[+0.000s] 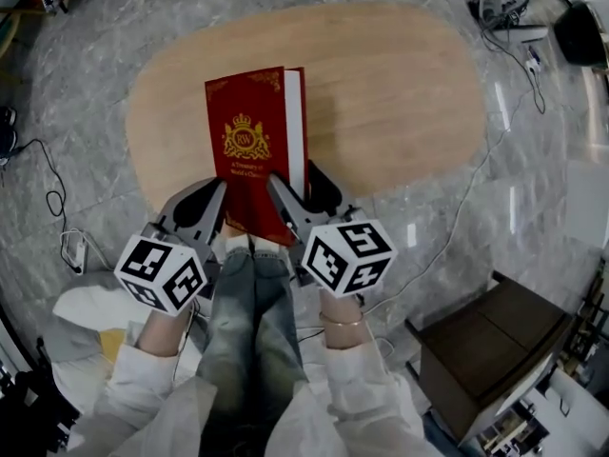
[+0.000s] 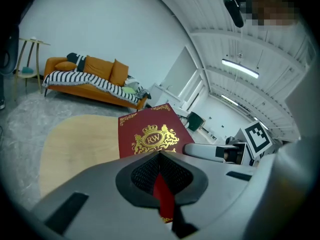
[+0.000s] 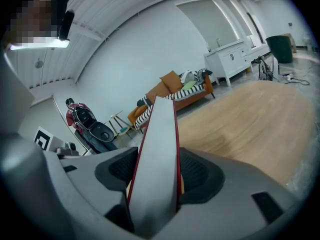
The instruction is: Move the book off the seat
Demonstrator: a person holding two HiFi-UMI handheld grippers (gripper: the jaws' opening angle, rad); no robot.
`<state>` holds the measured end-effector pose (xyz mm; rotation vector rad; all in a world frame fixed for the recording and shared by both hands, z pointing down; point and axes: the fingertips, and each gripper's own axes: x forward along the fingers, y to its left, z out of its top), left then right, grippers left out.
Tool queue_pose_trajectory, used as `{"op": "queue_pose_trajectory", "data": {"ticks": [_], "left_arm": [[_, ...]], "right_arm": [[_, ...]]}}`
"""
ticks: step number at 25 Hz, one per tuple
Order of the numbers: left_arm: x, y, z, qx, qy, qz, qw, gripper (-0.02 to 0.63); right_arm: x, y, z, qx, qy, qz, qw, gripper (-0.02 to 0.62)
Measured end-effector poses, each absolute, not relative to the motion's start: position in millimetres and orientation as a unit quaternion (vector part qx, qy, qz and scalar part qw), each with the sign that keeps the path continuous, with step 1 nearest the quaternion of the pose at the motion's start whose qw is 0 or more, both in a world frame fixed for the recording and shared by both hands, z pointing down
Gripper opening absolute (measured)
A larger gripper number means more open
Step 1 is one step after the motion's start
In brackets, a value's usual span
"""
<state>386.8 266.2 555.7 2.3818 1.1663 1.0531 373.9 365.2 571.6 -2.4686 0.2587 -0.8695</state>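
Observation:
A red hardback book (image 1: 249, 141) with a gold crest lies lengthwise over the pale wooden oval seat (image 1: 400, 93), its near end toward me. My left gripper (image 1: 215, 209) is shut on the book's near left edge. In the left gripper view the pads pinch a thin strip of the red cover (image 2: 161, 191), with the book (image 2: 150, 134) stretching ahead. My right gripper (image 1: 283, 203) is shut on the near right corner. The right gripper view shows its jaws (image 3: 157, 179) clamped on both sides of the thick grey page block (image 3: 159, 144).
My jeans-clad legs (image 1: 243, 331) stand just below the seat's near edge. Cables (image 1: 57, 208) trail on the marble floor at left, and a power strip (image 1: 504, 8) lies at top right. A dark wooden box (image 1: 495, 350) stands at lower right. An orange sofa (image 2: 95, 76) is far behind.

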Motion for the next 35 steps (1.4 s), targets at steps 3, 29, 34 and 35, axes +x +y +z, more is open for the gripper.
{"op": "queue_pose_trajectory", "data": {"ticks": [3,29,34,35], "left_arm": [[392.2,269.5,567.8,0.823,0.408,0.368,0.142,0.005],[405.4,288.8,603.0,0.813,0.408,0.387,0.154,0.005],[398.3,289.1,617.0,0.813,0.403,0.398,0.134,0.005],[397.0,289.6,618.7,0.813,0.401,0.4,0.135,0.005]], "right_arm": [[379.9,363.8,583.4,-0.901,0.098,-0.322,0.275,0.267],[386.9,378.7,647.9,-0.846,0.079,-0.371,0.374,0.267],[385.4,383.1,650.8,-0.841,0.084,-0.375,0.382,0.267],[384.9,384.8,652.2,-0.84,0.084,-0.376,0.382,0.267]]}}
